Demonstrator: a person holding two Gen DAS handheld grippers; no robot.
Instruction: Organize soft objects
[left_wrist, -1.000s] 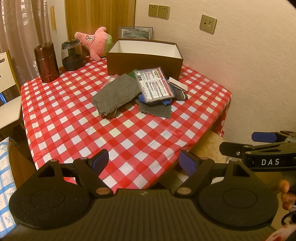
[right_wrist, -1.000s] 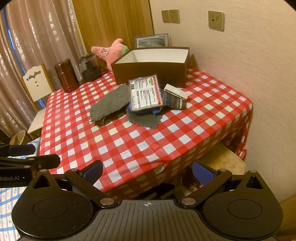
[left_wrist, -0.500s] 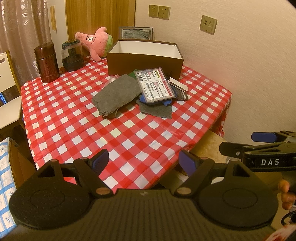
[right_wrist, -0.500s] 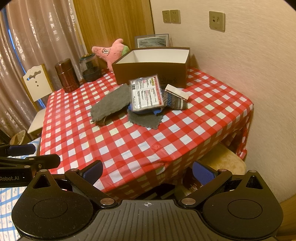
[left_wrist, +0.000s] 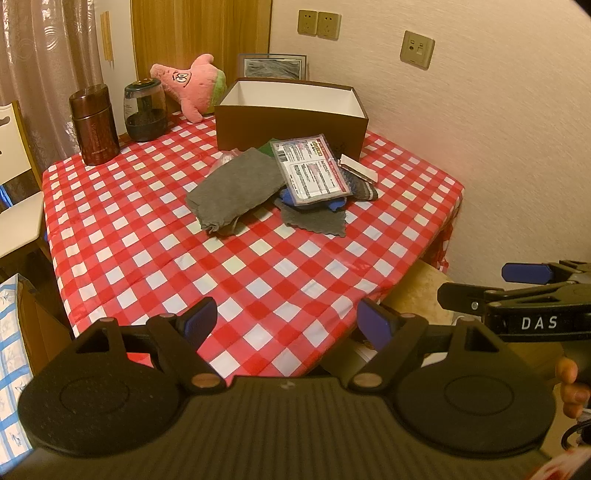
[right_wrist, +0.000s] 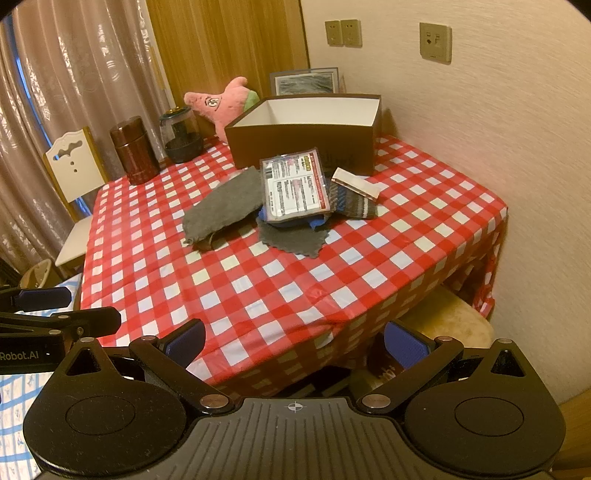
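Left wrist view: task not begun. Soft pile, grey cloth (left_wrist: 236, 192), striped sock (left_wrist: 364, 186), packet (left_wrist: 309, 170) on top, lies mid tabletop (left_wrist: 155, 243) before brown box (left_wrist: 291, 118), seemingly empty. Left gripper (left_wrist: 284, 321) and right gripper (right_wrist: 293, 339) fingers spread, empty, well short of pile.

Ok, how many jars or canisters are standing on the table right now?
2. A brown canister at the table's far left corner, and a clear jar with dark contents just right of it, beside the pink plush. None shows elsewhere; the box could hide something behind.
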